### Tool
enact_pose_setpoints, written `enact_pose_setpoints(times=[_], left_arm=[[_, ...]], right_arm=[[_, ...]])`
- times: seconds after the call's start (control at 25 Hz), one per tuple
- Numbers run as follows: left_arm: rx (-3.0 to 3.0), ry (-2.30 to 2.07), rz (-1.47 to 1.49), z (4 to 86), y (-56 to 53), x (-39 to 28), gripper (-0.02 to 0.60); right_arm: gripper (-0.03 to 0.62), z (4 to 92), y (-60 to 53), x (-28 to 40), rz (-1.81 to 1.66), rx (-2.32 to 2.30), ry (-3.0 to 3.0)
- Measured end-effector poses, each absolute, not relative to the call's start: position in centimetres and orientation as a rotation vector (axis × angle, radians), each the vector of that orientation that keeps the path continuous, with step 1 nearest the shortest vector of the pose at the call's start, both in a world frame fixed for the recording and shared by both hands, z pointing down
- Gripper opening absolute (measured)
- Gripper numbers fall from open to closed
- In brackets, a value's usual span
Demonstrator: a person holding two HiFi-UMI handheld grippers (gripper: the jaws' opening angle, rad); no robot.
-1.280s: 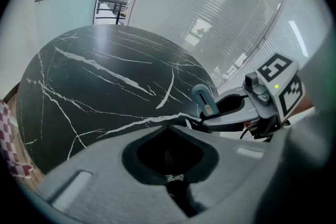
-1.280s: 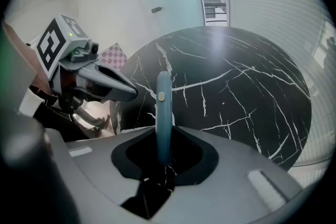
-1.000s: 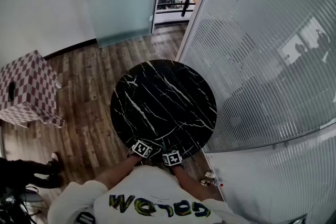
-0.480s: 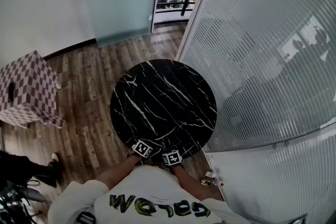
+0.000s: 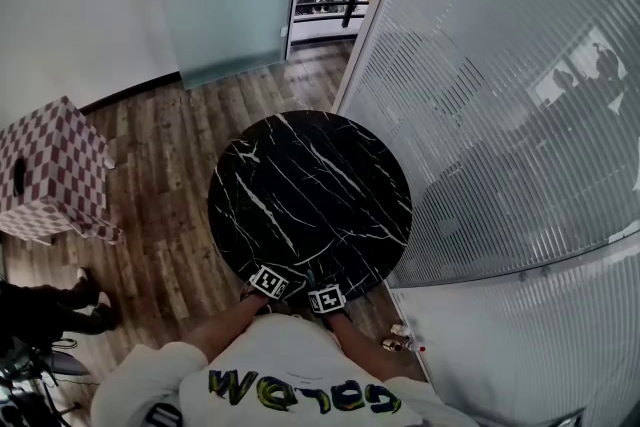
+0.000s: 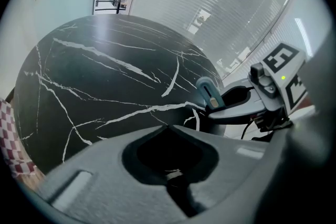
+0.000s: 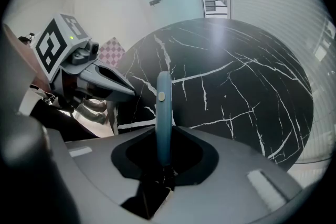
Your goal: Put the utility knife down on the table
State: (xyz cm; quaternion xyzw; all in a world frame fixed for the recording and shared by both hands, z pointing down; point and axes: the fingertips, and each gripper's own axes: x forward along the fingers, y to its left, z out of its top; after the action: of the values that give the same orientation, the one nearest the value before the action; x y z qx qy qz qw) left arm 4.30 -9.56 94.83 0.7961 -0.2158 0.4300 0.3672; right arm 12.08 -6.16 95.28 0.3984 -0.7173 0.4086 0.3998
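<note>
The right gripper point(image 7: 164, 136) is pinching a blue utility knife point(image 7: 163, 107) lengthwise between its jaws over the near edge of the round black marble table point(image 5: 310, 185), while the left gripper point(image 6: 170, 134), its jaws pressed together on nothing, is hovering just beside it.

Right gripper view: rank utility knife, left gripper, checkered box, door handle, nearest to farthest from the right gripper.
1. utility knife: centre, clamped in the right gripper's jaws.
2. left gripper: close beside it, on the left.
3. checkered box: upper left, beyond the table.
4. door handle: top, far past the table.
</note>
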Motion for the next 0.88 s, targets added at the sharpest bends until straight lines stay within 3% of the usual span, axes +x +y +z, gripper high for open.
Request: enact_pose_setpoints(times=[0.88], left_arm=[[2.049,-0.537,1.104,95.28,-9.83,4.58,0.002]], right_arm=[[0.074,95.64,-6.26,12.39,1.103,0.990,-1.799]])
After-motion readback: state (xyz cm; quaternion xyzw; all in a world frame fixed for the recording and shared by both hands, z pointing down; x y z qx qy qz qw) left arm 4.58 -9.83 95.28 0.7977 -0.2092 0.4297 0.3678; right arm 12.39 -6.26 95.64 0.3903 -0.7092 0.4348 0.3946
